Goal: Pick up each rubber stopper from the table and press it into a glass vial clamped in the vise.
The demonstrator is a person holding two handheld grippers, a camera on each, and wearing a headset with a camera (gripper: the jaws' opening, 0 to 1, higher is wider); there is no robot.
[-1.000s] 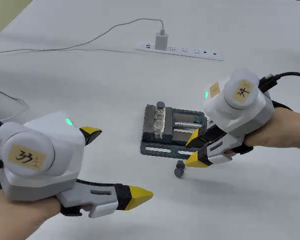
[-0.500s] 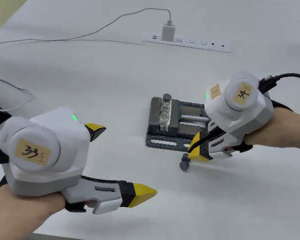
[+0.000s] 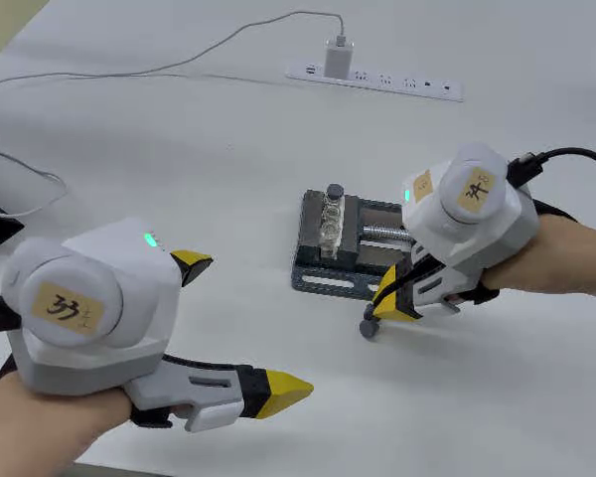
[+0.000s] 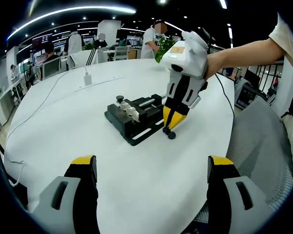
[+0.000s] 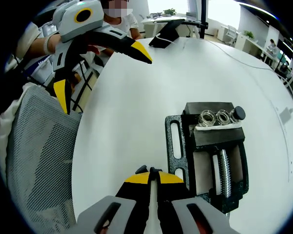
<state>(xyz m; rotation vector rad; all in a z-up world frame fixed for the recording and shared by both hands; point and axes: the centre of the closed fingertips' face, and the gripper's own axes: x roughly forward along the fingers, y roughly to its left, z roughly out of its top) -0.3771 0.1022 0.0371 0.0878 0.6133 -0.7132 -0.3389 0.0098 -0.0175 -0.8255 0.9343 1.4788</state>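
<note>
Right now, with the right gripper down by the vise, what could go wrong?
1. Right gripper looks shut with a stopper just at its tips; a thin pinch may let it pop away.
2. Two open vials stand tight beside the stoppered vial in the vise; an off-centre press could hit a neighbour.

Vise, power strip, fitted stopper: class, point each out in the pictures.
vise [image 3: 323, 282], head view, slotted front base.
power strip [image 3: 397, 83], head view, middle of white body.
fitted stopper [image 3: 334, 190], head view, dark top.

The left hand-held gripper [image 3: 243, 328] hovers with its jaws spread wide; the right hand-held gripper [image 3: 384, 301] points downward, jaws pressed together.
</note>
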